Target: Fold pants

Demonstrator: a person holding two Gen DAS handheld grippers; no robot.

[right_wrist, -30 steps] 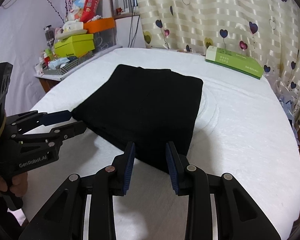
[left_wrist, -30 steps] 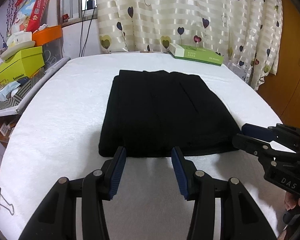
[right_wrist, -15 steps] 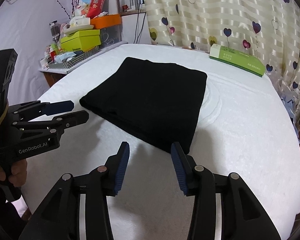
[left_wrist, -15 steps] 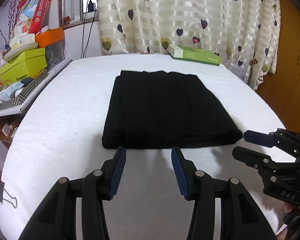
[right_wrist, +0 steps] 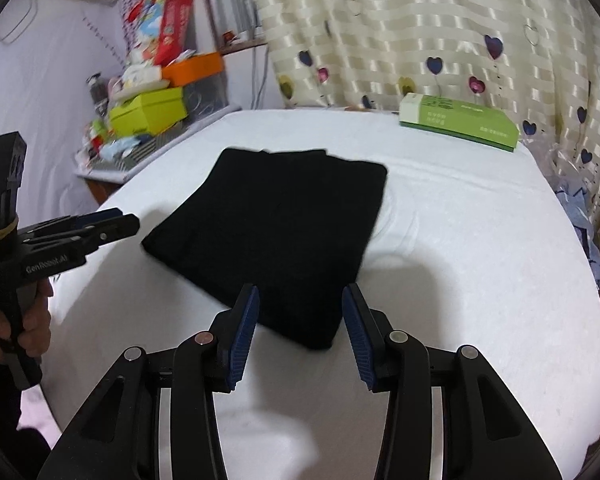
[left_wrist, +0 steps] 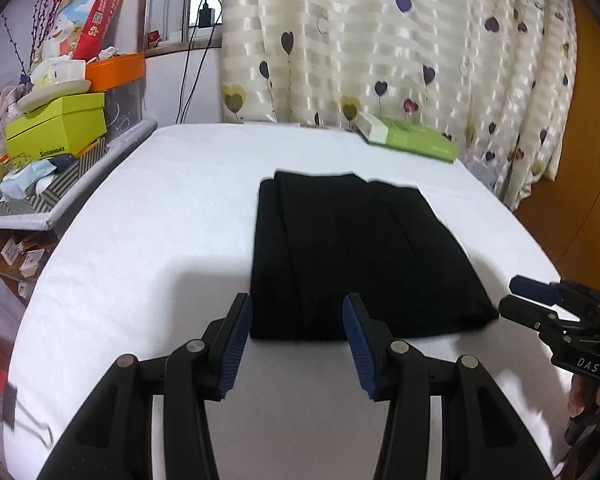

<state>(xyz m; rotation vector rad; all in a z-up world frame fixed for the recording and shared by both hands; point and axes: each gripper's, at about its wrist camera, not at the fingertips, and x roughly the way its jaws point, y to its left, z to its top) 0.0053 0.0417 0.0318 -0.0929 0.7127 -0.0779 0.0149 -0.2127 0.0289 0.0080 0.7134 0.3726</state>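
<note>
White bed (left_wrist: 148, 240), soft textured cover, heart-print curtain (left_wrist: 380, 40) behind. Left gripper (left_wrist: 297, 322) low and level at the near-left edge of the pants (left_wrist: 360, 256), fingers apart, empty, blue ribbed pads. Pants: black matte fabric, folded into a flat rectangle, mid-bed. Right gripper (right_wrist: 300, 312) low at the pants' near-right corner, fingers apart, nothing held; a hand (right_wrist: 28, 320) grips the left tool's handle. Green flat box (right_wrist: 460, 126) at far right edge.
</note>
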